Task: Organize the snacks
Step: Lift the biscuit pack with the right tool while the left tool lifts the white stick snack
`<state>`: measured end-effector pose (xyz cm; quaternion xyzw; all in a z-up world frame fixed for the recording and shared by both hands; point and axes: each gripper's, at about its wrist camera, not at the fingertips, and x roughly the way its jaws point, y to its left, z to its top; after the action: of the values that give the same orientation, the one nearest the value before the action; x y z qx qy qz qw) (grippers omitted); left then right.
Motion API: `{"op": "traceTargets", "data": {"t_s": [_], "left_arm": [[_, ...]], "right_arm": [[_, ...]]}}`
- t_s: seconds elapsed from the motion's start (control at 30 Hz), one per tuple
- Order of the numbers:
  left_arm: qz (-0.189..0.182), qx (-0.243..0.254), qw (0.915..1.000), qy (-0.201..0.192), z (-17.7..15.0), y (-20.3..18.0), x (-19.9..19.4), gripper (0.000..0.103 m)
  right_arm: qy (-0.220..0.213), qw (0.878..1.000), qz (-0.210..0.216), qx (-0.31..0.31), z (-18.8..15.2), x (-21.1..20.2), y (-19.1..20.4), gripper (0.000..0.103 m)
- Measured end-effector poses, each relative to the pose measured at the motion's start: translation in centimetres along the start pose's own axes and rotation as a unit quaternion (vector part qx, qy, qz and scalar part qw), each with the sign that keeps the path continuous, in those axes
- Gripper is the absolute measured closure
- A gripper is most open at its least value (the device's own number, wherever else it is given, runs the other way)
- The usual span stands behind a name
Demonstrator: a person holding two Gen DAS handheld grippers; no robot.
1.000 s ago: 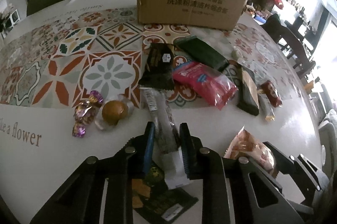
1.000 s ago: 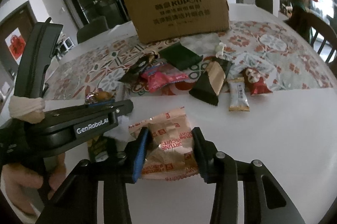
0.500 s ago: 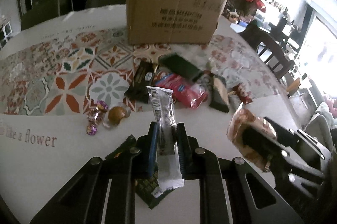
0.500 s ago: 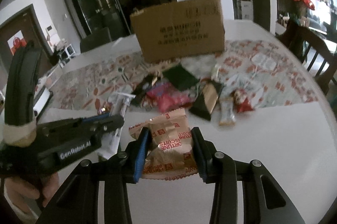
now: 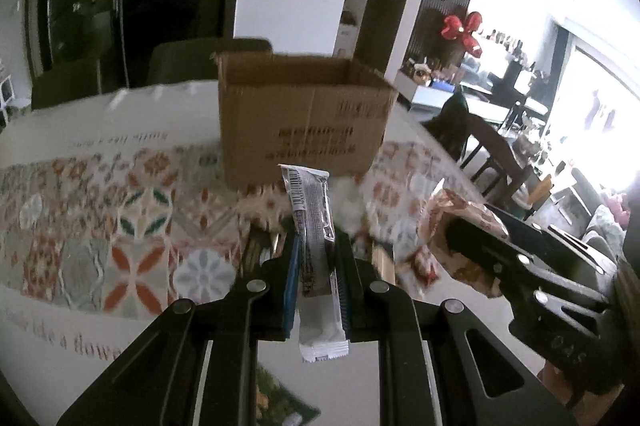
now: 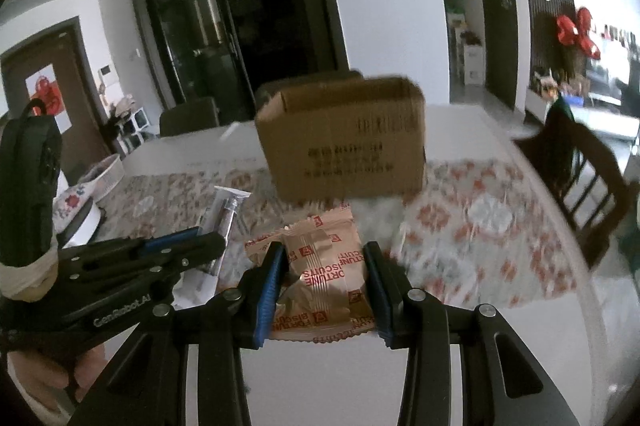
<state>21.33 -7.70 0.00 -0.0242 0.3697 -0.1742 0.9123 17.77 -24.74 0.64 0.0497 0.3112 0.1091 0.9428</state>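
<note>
My left gripper (image 5: 316,246) is shut on a long silver and white snack bar (image 5: 314,226), held upright above the table; the bar also shows in the right wrist view (image 6: 226,214). My right gripper (image 6: 324,258) is shut on a copper Fortune Biscuits packet (image 6: 320,274), also lifted; the packet shows at the right of the left wrist view (image 5: 452,222). An open brown cardboard box (image 5: 304,118) stands ahead on the patterned tablecloth, and it also shows in the right wrist view (image 6: 344,146). Both grippers are side by side, short of the box.
Other snack packets (image 5: 420,258) lie on the table below, mostly hidden by the grippers. A dark green packet (image 5: 280,406) lies near the front edge. A wooden chair (image 6: 588,178) stands at the table's right side. A white basket (image 6: 100,174) sits at far left.
Both grippers have risen from the table with their snacks and moved forward toward the box; the box's open top now shows and the loose snacks have dropped out of sight.
</note>
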Motion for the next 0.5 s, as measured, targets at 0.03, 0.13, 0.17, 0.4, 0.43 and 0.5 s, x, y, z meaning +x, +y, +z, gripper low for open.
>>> {"op": "traceTargets", "data": {"t_s": [0.03, 0.13, 0.17, 0.4, 0.43, 0.5], "left_arm": [[-0.003, 0.001, 1.0, -0.006, 0.8, 0.1, 0.1, 0.085], [-0.003, 0.005, 0.9998, -0.017, 2.9, 0.5, 0.7, 0.085], [-0.003, 0.006, 0.9998, -0.019, 3.5, 0.6, 0.9, 0.085], [-0.011, 0.01, 0.9996, -0.024, 8.4, 2.0, 3.5, 0.085], [-0.01, 0.012, 0.9996, -0.025, 9.0, 2.1, 3.8, 0.085], [-0.011, 0.016, 0.9995, -0.025, 10.4, 2.5, 4.6, 0.085]], "right_arm": [[-0.006, 1.0, 0.001, -0.002, 0.8, 0.2, -0.1, 0.062], [-0.023, 1.0, -0.003, -0.012, 2.7, 0.9, -0.2, 0.062], [-0.03, 0.999, -0.006, -0.015, 3.4, 1.2, -0.2, 0.062], [-0.055, 0.998, -0.013, -0.008, 7.8, 4.2, -1.0, 0.062], [-0.058, 0.998, -0.015, -0.006, 8.4, 4.7, -1.1, 0.062], [-0.06, 0.998, -0.017, -0.002, 9.6, 5.7, -1.3, 0.062]]}}
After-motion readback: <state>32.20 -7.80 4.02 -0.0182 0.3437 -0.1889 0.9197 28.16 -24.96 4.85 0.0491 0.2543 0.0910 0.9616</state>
